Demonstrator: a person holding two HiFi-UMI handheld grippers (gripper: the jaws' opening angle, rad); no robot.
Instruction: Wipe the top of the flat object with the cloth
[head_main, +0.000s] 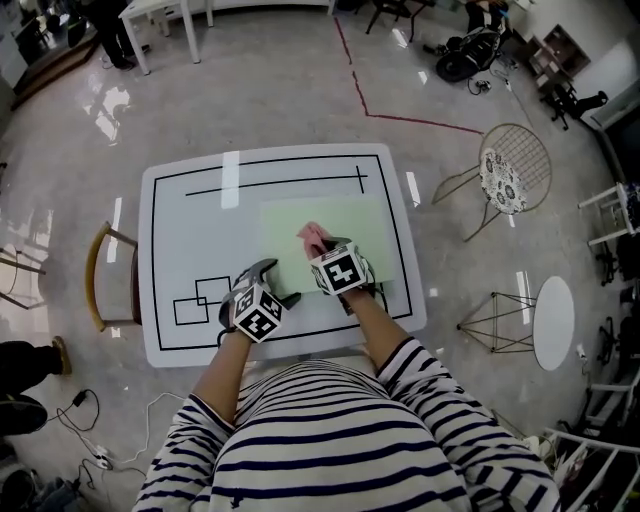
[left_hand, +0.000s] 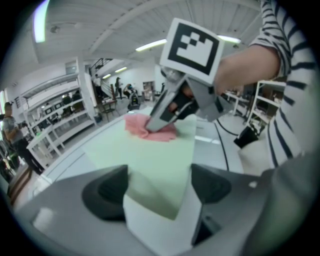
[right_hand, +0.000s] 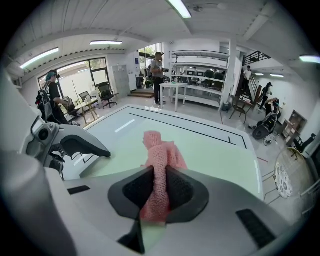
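One white table (head_main: 180, 200) carries one pale green flat sheet (head_main: 350, 225). One pink cloth (right_hand: 161, 152) lies on the sheet, pinched tight between the jaws of the right gripper (right_hand: 159, 187). The left gripper (left_hand: 160, 189) has its jaws wide apart, gripping nothing, at the sheet's near corner.

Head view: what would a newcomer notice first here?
The pink cloth stands out first, pinched in the right gripper and resting on the pale green sheet, which lies on the right half of the white table. Next comes the left gripper, jaws apart, straddling the sheet's near corner.
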